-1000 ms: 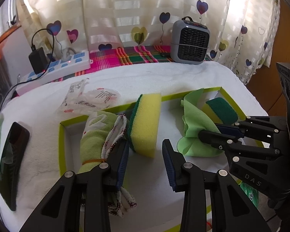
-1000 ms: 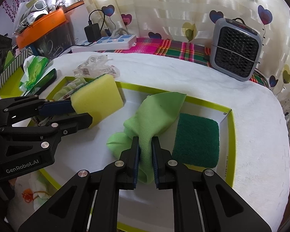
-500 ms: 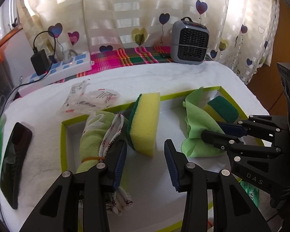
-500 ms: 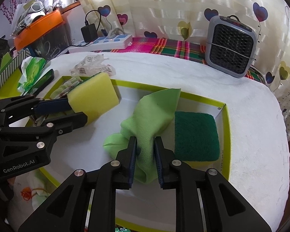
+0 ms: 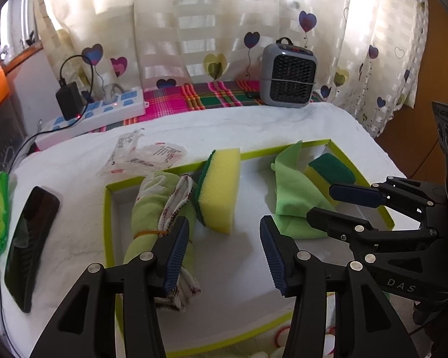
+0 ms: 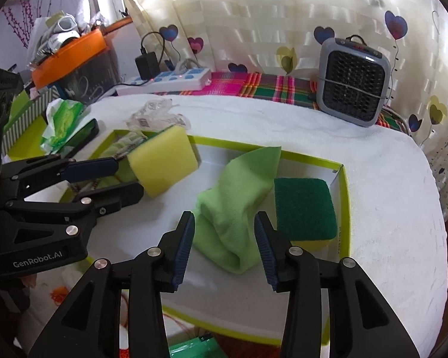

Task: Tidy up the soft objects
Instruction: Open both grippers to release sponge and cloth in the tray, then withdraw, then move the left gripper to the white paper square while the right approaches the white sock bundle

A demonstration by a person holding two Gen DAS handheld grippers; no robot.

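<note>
White tray (image 6: 340, 179), green cloth (image 6: 233, 205) between open right gripper (image 6: 224, 247) pads

I see matt black plastic on my left gripper (image 5: 222, 250), with ribbed blue rubbery pads (image 5: 176, 256) and shiny metal pins. The yellow sponge (image 5: 221, 191) at twelve o'clock looks porous foam, its green face coarse. At ten o'clock the rolled cloth (image 5: 152, 205) is soft terry. From my right gripper (image 6: 224, 247), the green cloth (image 6: 233, 205) reads as fine, matt microfibre; the scouring sponge (image 6: 303, 205) at one o'clock is rough fibre. The tray (image 6: 342, 197) seems smooth card. The towel (image 6: 388, 194) beneath is fluffy white pile. The phone (image 5: 30, 238) is glossy.
</note>
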